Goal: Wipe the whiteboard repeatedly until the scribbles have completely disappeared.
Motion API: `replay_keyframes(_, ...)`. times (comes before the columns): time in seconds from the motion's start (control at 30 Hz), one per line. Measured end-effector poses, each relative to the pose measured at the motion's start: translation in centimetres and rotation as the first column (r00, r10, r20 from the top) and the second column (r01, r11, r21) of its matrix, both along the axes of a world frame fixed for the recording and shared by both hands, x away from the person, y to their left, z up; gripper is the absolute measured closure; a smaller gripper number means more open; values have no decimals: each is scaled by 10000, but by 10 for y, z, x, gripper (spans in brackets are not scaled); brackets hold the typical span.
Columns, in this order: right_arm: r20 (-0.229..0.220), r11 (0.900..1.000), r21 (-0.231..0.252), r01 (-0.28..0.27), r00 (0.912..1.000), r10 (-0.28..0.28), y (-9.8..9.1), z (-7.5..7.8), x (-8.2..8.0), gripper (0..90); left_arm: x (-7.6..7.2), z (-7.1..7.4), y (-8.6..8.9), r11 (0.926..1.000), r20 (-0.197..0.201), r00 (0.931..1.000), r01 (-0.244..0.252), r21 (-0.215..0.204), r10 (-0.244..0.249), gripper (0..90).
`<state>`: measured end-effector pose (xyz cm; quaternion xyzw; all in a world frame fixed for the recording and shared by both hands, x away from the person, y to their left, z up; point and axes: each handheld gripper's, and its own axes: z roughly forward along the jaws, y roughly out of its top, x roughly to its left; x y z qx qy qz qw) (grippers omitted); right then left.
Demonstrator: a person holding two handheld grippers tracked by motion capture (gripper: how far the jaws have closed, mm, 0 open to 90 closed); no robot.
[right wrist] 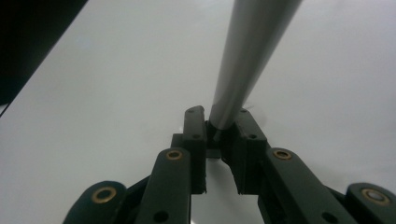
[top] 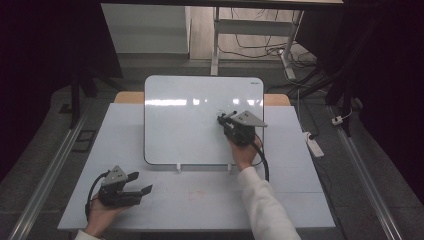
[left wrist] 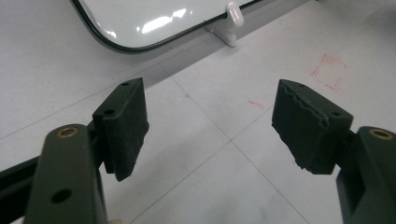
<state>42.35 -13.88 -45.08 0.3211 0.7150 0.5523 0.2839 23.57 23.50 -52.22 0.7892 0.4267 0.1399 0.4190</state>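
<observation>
Grey pen (right wrist: pixel 247 60) sits clamped in right gripper (right wrist: pixel 219 135) over whiteboard (right wrist: pixel 116 93).

The high view is dim, and its left and right edges are lost in near black. A band of glare from overhead light is seen across the whiteboard (top: pixel 200 117). In the left gripper view the table (left wrist: pixel 243 186) is evenly lit, and bright reflections are seen on the board. In the right gripper view the grey rod (right wrist: pixel 247 51) is blurred, and the upper left corner is dark.
</observation>
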Motion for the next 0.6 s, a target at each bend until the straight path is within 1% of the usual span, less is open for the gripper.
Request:
replay_keyframes(0.03,43,9990,287,356,9994,-357,-7,4,5,773,0,0,0,10000,6,10000,-19,-8,19,272)
replay_keyframes(0.07,-48,9964,622,572,9984,-571,-13,8,11,773,-1,0,0,10000,16,10000,-26,-29,27,272)
replay_keyframes(0.1,-158,9942,837,669,9977,-658,-17,12,15,773,0,0,0,10000,23,10000,-28,-36,28,272)
replay_keyframes(0.13,-194,9935,904,693,9975,-678,-16,14,17,773,0,0,1,10000,12,10000,-17,-38,17,272)
replay_keyframes(0.17,-153,9950,805,582,9982,-572,-12,13,17,773,1,0,1,10000,16,10000,-25,-19,25,272)
replay_keyframes(0.2,-114,9986,495,178,9998,-173,-5,11,15,773,1,0,1,10000,2,10000,-31,-29,31,272)
replay_keyframes(0.23,-50,9997,89,-228,9997,229,3,9,12,773,2,0,1,10000,-4,10000,-38,-34,38,272)
replay_keyframes(0.27,-24,9988,-181,-445,9990,444,8,8,11,773,2,0,1,10000,-4,10000,-37,-29,37,272)
replay_keyframes(0.3,-44,9987,-225,-452,9990,451,8,9,12,773,1,0,1,10000,-6,10000,-33,-23,33,272)
replay_keyframes(0.33,-147,9991,30,-433,9990,433,5,10,15,773,1,0,1,10000,6,10000,-33,-9,33,272)
replay_keyframes(0.4,-143,9980,587,245,9996,-237,-4,15,21,773,0,0,1,10000,26,10000,-19,-23,19,273)
replay_keyframes(0.43,-198,9960,809,379,9991,-364,-6,17,23,773,-1,0,1,10000,34,10000,-16,-21,16,272)
replay_keyframes(0.47,-225,9958,820,406,9990,-388,-5,18,24,773,0,0,1,10000,27,10000,-21,-28,21,272)
replay_keyframes(0.5,-148,9976,608,325,9994,-316,-1,17,22,773,0,0,2,10000,21,10000,-21,-21,21,272)
replay_keyframes(0.53,-124,9994,343,-86,9999,91,5,15,20,773,1,0,2,10000,13,10000,-32,-14,32,272)
replay_keyframes(0.57,-130,9986,-13,-520,9986,520,11,13,18,773,1,0,2,10000,-1,10000,-26,-23,26,272)
replay_keyframes(0.6,-32,9963,-401,-767,9971,766,15,12,16,773,1,0,2,10000,0,10000,-28,-22,28,272)
